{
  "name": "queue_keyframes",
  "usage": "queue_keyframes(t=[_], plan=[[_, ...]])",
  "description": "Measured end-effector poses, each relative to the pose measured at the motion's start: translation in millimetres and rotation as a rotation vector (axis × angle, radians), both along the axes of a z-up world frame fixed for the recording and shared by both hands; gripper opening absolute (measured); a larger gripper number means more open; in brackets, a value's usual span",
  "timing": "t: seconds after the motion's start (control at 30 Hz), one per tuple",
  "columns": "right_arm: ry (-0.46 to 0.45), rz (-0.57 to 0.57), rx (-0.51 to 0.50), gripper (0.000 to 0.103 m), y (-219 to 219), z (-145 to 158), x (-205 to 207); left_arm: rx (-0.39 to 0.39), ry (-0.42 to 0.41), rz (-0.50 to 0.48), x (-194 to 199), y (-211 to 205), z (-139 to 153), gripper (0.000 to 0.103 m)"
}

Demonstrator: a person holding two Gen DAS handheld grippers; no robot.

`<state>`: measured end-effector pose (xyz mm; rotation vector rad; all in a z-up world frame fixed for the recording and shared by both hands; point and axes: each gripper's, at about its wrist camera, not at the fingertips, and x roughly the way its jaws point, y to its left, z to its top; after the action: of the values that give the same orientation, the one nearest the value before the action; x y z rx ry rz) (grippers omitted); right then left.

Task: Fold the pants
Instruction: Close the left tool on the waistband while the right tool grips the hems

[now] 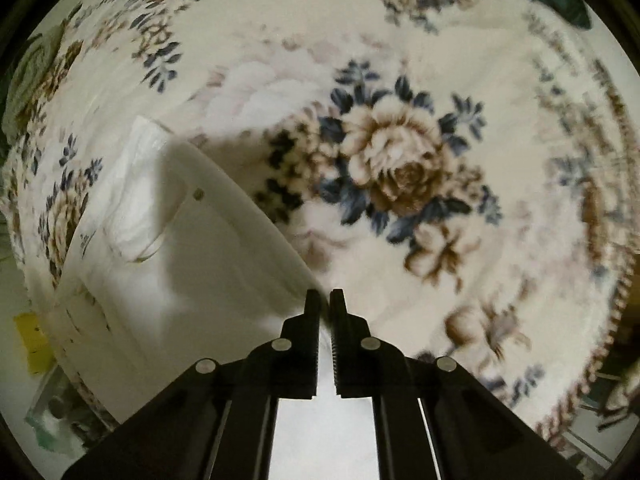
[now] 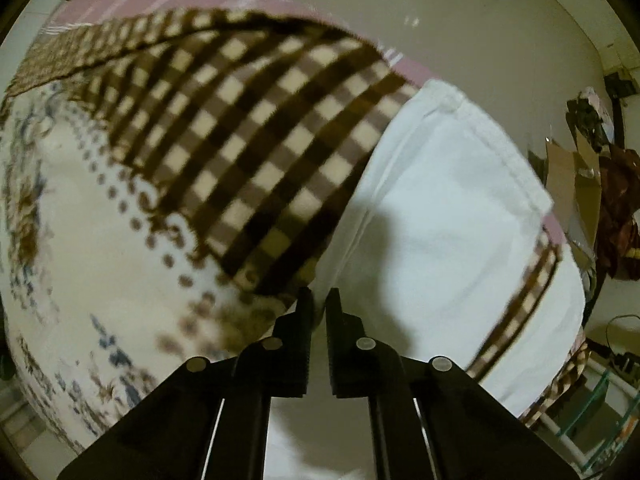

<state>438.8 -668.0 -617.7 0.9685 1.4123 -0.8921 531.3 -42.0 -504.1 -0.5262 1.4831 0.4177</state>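
The white pants [image 1: 192, 264] lie on a floral blanket [image 1: 400, 168]. In the left wrist view their waist end with a small button and a pocket is at the left. My left gripper [image 1: 325, 295] is shut on the pants' edge, which runs up from between the fingertips. In the right wrist view a hemmed leg end of the pants [image 2: 448, 208] spreads to the right over a brown checked blanket [image 2: 248, 152]. My right gripper [image 2: 319, 295] is shut on the pants' edge, with white cloth between the jaws.
The bed's edge drops off at the left in the left wrist view, with a yellow item [image 1: 34, 344] on the floor. In the right wrist view cardboard and clutter [image 2: 592, 192] stand at the right by a beige wall. A pink sheet [image 2: 160, 0] lies beyond the checked blanket.
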Motion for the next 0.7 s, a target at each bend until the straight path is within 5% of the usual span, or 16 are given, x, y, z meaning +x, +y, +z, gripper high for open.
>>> queue_keyframes(t=[0.27,0.4,0.53,0.7], plan=[[-0.081,0.042,-0.025,0.004,23.2,64.8,-70.5,-0.144,-0.151,-0.013,-84.1,24.5,70.2,0.000],[-0.079,0.005,0.020,0.004,18.0,80.0,-130.3,-0.145,-0.209,-0.036,-137.6,45.3,102.5,0.000],[-0.086,0.022,0.009,0.004,39.7,90.4,-185.4,-0.159,-0.195,-0.040,-183.8,70.2,96.8,0.000],[-0.085,0.034,-0.001,0.004,56.1,83.8,-220.4,-0.313,-0.154,0.020,-191.0,90.3,69.9,0.002]])
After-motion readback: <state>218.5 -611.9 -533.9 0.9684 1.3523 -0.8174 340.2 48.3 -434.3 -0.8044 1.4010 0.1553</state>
